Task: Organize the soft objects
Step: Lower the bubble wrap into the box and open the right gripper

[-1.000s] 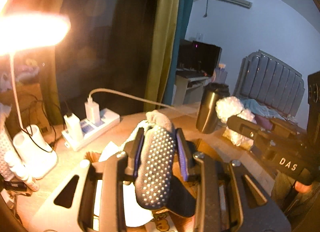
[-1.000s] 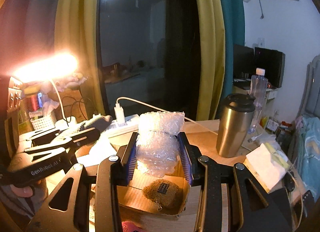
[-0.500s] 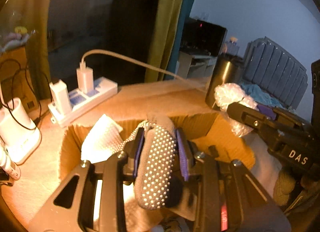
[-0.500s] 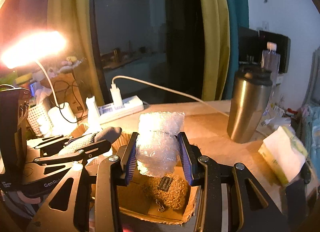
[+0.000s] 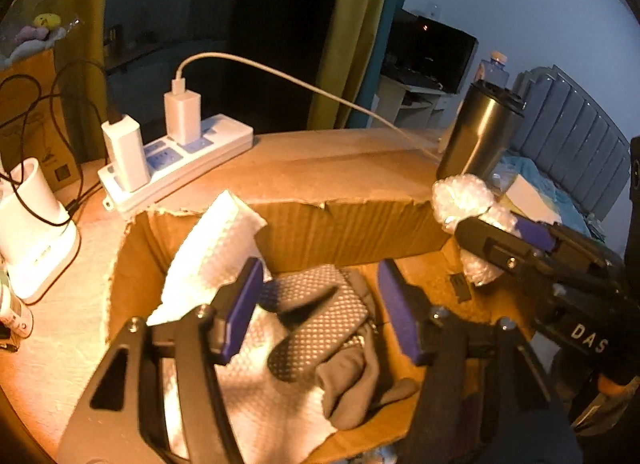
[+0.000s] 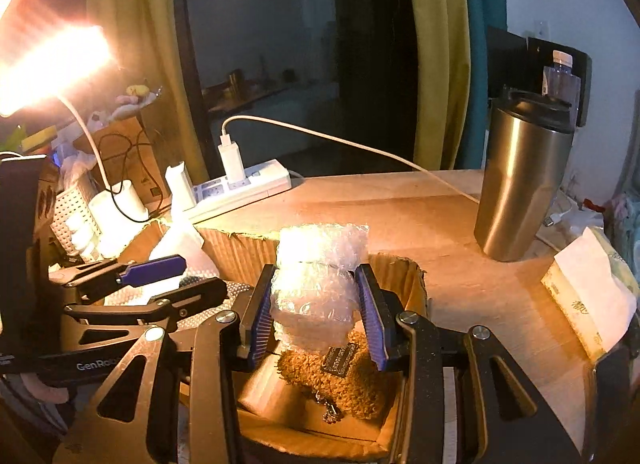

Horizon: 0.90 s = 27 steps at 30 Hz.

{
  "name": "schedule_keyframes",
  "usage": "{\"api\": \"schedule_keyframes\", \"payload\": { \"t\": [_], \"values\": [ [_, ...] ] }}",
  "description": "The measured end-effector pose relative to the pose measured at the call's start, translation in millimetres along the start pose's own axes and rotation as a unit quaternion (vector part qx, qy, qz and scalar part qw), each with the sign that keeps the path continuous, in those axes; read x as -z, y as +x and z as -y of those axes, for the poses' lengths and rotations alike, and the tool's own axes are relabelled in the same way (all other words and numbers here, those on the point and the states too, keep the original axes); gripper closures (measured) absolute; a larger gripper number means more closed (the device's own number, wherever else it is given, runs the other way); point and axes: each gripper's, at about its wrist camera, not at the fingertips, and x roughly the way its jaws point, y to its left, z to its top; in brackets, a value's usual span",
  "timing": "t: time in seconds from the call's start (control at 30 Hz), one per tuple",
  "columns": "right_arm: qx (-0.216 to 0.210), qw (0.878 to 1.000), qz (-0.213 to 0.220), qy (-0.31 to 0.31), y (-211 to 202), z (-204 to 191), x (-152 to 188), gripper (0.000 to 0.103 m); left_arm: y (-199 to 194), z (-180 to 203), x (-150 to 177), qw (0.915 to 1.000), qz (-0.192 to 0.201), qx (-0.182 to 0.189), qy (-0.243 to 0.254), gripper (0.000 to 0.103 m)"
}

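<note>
Corrugated brown cardboard dominates both views: a flattened sheet covers the worktop (image 6: 400, 208), and an open cardboard box (image 5: 352, 220) with ragged, torn rims sits on it at lower centre. Behind the worktop hang mustard and teal curtains against a dark window. A white power strip (image 5: 180, 160) with two chargers lies upper left; a brushed-steel tumbler (image 6: 520, 184) stands at the right.

Left wrist view: the left tool (image 5: 320, 312) has just been opening; its purple ribbed pads stand apart over the box and press on nothing. Between and below them lies the grey sock (image 5: 328, 324), knit fabric with a grid of pale grip dots, crumpled on a white waffle-textured cloth (image 5: 212, 248) that leans up the box's left wall. A grey padded headboard shows at far right, seen only in this view.

Right wrist view: the right tool (image 6: 316, 312) is clamped on a wad of clear bubble wrap (image 6: 320, 264), glossy and crinkled, held upright above the box's right part. Under it, inside the box, rests a tan fuzzy plush item (image 6: 340, 376) with a small black label and a bead chain; in the left view only the label shows. A glaring lamp at upper left and a tissue pack (image 6: 588, 296) at right appear only here.
</note>
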Motion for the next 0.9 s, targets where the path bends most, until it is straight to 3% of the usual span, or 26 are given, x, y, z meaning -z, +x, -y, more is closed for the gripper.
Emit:
{"api": "schedule_keyframes", "payload": {
  "t": [0.07, 0.27, 0.9],
  "values": [
    [0.002, 1.0, 0.001, 0.0, -2, -1, -1, 0.053, -3, 0, 0, 1.0, 0.002, -0.001, 0.0, 0.042],
    [0.006, 1.0, 0.011, -0.004, -13, -7, -2, 0.048, -23, 0, -3, 0.9998, 0.02, -0.004, -0.001, 0.041],
    [0.03, 0.998, 0.049, -0.013, -80, -22, -1, 0.047, -96, 6, 2, 0.9974, 0.071, 0.002, 0.008, 0.04]
  ]
}}
